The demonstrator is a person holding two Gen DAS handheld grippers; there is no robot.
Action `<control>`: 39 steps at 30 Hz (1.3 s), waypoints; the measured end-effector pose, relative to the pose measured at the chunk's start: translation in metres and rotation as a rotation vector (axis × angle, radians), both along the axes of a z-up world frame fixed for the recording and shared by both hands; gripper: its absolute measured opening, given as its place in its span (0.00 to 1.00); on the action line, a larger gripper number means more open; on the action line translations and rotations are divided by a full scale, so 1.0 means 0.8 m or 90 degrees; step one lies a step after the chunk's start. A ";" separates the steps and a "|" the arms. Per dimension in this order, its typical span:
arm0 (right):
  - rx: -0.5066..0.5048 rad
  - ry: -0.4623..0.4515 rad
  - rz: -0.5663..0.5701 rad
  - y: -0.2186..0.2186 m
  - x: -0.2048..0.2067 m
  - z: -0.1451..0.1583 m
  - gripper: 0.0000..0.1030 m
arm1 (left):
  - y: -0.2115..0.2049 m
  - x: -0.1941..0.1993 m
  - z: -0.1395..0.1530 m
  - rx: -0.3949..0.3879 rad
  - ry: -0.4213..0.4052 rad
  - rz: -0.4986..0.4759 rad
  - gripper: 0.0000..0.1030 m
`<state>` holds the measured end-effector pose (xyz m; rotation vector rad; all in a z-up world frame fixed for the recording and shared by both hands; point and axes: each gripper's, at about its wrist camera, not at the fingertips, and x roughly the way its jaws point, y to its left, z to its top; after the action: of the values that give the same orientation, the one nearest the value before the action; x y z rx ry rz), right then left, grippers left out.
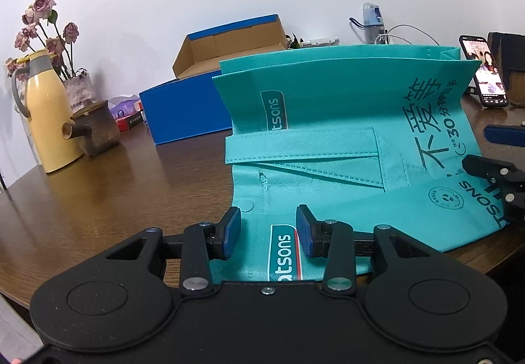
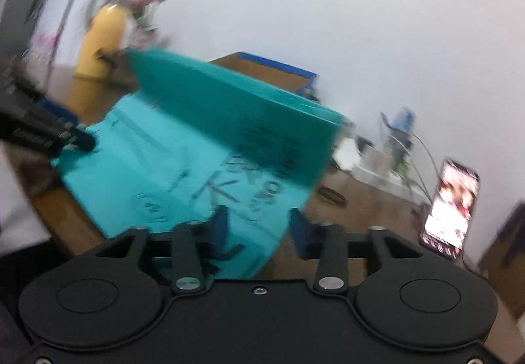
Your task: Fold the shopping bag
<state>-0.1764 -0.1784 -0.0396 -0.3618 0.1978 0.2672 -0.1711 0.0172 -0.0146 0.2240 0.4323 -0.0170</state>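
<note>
On the brown desk (image 1: 98,186) lies the teal shopping bag (image 1: 344,147), its far part standing up folded. Behind it, a blue box (image 1: 197,95) is open; its contents are hidden. Left hand-held gripper (image 1: 267,231) and right hand-held gripper (image 2: 259,229) are open over the bag's near edge. Only the left view is sharp.
</note>
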 end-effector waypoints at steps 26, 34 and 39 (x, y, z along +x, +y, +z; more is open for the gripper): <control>0.160 0.091 0.124 -0.036 -0.012 0.004 0.28 | 0.018 -0.033 0.002 -0.040 0.019 -0.103 0.49; 0.120 0.097 0.281 -0.030 -0.023 0.034 0.55 | 0.032 -0.025 0.006 -0.069 0.046 -0.130 0.49; 0.157 0.170 0.311 -0.037 0.001 0.014 0.57 | 0.042 -0.020 0.004 -0.082 0.053 -0.159 0.51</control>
<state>-0.1756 -0.2083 -0.0281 -0.1218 0.3338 0.8162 -0.1869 0.0509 -0.0114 0.1502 0.4821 -0.2996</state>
